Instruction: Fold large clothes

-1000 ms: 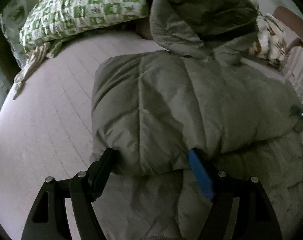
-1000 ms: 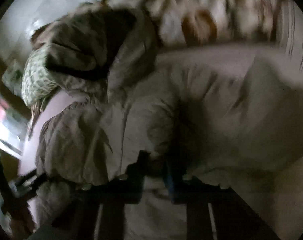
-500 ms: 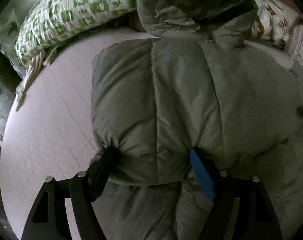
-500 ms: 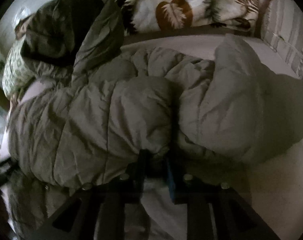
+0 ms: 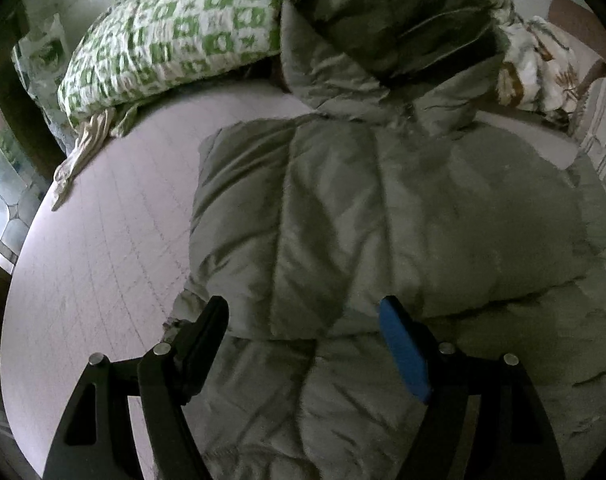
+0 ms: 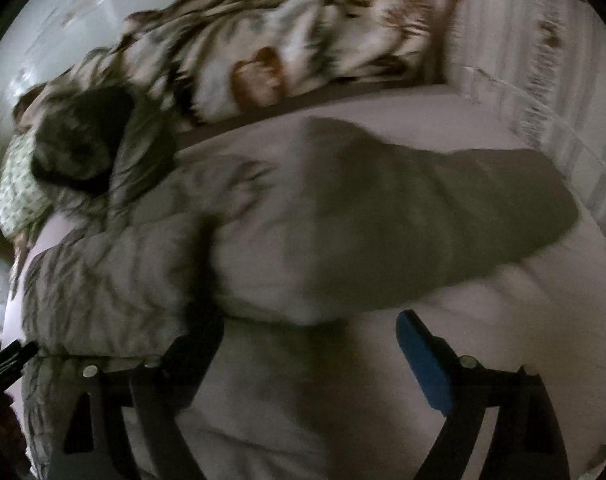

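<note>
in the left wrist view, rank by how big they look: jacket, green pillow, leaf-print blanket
1. jacket, fills most of the view, though it is nearest the camera
2. green pillow
3. leaf-print blanket, only partly visible behind the jacket

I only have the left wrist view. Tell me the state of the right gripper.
Observer: The right gripper is open. Its fingers have just been opening, and neither pad presses on the jacket, whose folded edge lies just ahead of them.
Operator: Report how the jacket lies on that side.
Observer: What looks like a sleeve stretches out to the right across the bed, flat and not folded in.
</note>
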